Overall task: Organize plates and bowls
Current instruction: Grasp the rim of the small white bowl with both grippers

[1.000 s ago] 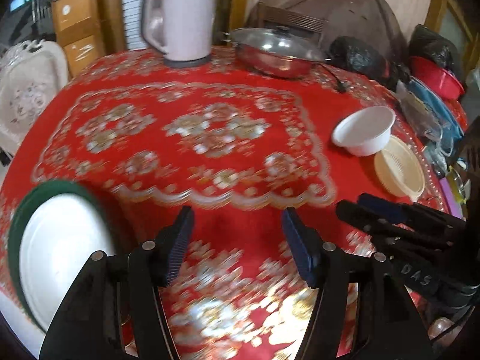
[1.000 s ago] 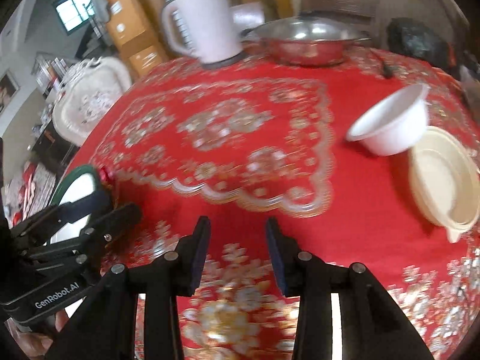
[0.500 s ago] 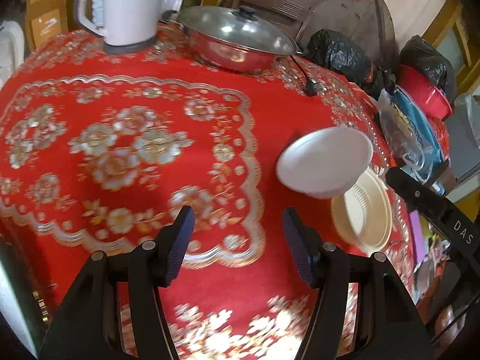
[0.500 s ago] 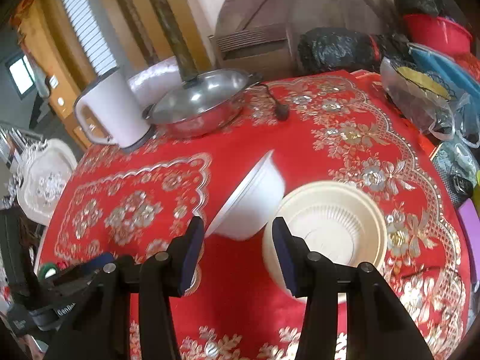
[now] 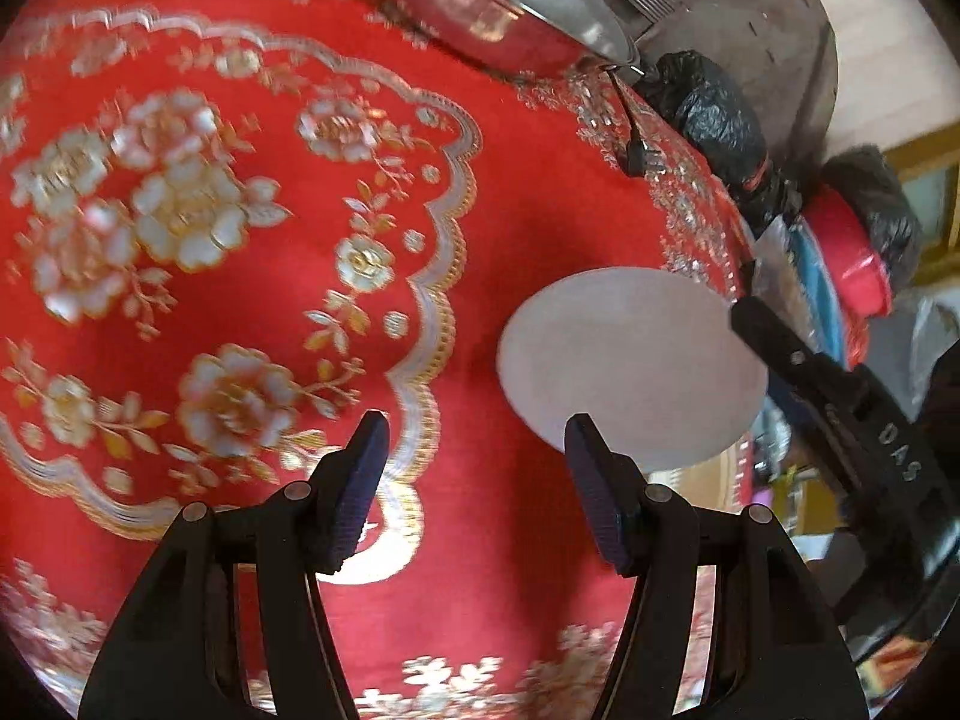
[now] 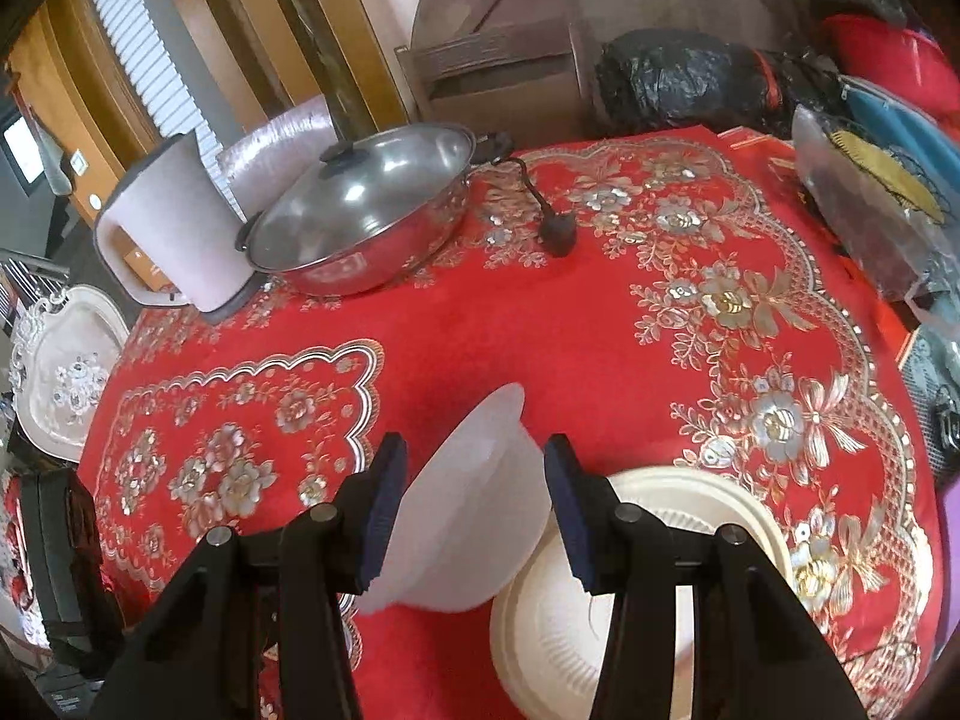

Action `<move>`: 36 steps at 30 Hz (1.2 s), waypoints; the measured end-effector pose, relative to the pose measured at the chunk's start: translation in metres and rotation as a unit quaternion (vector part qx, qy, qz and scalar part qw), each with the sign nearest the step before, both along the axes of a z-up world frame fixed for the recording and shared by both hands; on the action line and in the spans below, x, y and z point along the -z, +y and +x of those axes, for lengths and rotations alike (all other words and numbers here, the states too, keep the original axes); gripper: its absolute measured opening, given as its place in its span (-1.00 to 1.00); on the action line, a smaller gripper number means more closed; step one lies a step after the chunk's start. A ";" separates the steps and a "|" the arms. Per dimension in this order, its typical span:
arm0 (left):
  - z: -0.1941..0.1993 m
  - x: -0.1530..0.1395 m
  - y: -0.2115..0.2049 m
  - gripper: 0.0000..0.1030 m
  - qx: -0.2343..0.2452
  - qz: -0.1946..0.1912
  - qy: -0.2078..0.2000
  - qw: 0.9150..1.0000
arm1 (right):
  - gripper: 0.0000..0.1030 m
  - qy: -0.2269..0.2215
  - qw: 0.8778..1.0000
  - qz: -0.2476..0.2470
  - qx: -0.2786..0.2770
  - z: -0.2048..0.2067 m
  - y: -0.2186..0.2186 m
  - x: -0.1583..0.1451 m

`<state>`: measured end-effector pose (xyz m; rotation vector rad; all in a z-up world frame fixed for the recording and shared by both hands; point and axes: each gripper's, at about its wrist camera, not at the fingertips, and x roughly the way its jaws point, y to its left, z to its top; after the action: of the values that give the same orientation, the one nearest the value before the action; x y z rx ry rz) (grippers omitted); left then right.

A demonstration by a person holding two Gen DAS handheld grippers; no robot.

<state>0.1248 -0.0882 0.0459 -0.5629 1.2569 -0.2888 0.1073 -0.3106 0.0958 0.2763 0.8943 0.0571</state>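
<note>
A white bowl (image 6: 474, 516) leans tilted on the red tablecloth, its rim against a cream ridged plate (image 6: 660, 600). My right gripper (image 6: 474, 450) is open, and the bowl shows between its fingers. I see no pad pressing on it. In the left wrist view the bowl (image 5: 630, 366) lies just beyond the right fingertip of my left gripper (image 5: 474, 426), which is open and holds nothing above the cloth. The right gripper's finger (image 5: 780, 348) reaches the bowl's far right rim there. The bowl hides most of the cream plate (image 5: 702, 480).
A lidded steel pan (image 6: 360, 210) and a pale kettle (image 6: 174, 222) stand at the back of the table, with a black plug (image 6: 555, 234) beside them. Black bags (image 6: 678, 78), a red basin (image 5: 852, 264) and plastic bags (image 6: 870, 192) crowd the right edge. A white ornate chair (image 6: 66, 372) stands left.
Both grippers have swung right across the table to the white bowl. The green-rimmed plate has left the left wrist view. The right jaws have widened and now frame the bowl.
</note>
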 end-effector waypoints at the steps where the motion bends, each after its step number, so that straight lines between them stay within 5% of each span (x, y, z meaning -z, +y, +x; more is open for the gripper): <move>1: 0.001 0.001 0.000 0.19 -0.006 -0.014 0.004 1.000 | -0.08 0.002 1.000 0.004 0.000 0.002 -0.001 0.001; 7: 0.006 0.007 -0.005 0.20 -0.030 -0.086 0.027 0.995 | -0.08 0.013 0.999 0.033 -0.001 0.013 -0.009 0.011; 14: 0.012 0.012 -0.023 0.18 -0.013 -0.116 0.029 0.993 | -0.09 0.009 1.000 0.016 -0.014 0.020 -0.009 0.015; 22: 0.018 0.019 -0.029 -0.51 0.004 -0.090 0.023 0.996 | -0.40 0.015 1.000 -0.015 -0.021 0.016 -0.015 0.024; 31: 0.009 -0.002 0.001 -0.53 0.013 -0.054 -0.014 0.998 | -0.52 0.034 0.998 -0.002 -0.044 0.004 -0.009 0.035; 36: -0.013 -0.009 0.027 -0.53 0.026 -0.003 -0.024 0.999 | -0.56 0.044 0.996 -0.006 -0.081 -0.012 0.022 0.049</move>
<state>0.1115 -0.0615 0.0551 -0.5262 1.2268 -0.3478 0.0954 -0.2888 0.0472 0.1947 1.0036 0.1911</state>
